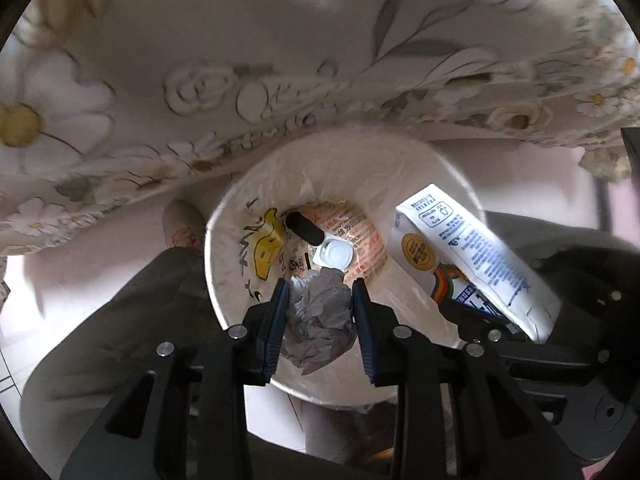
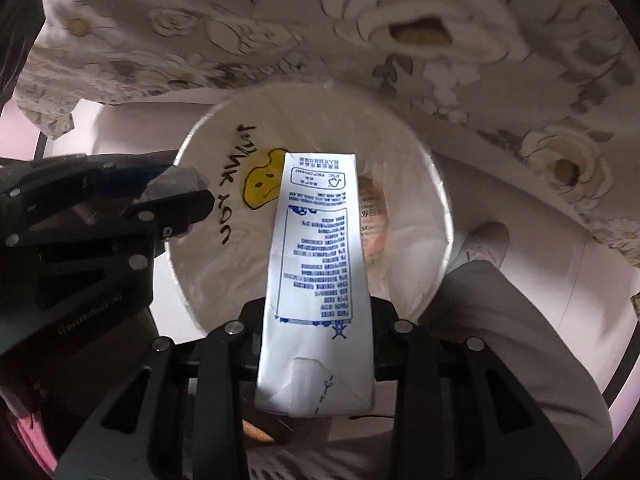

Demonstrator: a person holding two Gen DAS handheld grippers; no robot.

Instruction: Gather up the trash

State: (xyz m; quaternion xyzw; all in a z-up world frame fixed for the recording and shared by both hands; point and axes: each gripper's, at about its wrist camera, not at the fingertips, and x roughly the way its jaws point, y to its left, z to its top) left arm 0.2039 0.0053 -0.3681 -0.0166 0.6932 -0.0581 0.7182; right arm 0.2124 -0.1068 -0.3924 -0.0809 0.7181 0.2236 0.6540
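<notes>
Below both grippers stands a white trash bin with a clear liner and a yellow face drawn inside; it also fills the right wrist view. My left gripper is shut on a crumpled grey paper ball right over the bin's mouth. My right gripper is shut on a white milk carton with blue print, held above the bin. The carton shows at the right in the left wrist view. The left gripper with the paper ball shows at the left in the right wrist view.
Inside the bin lie a small white plastic cup, a printed wrapper and a dark object. A flowered tablecloth hangs over the table edge just behind the bin. A person's trouser leg and shoe are beside it.
</notes>
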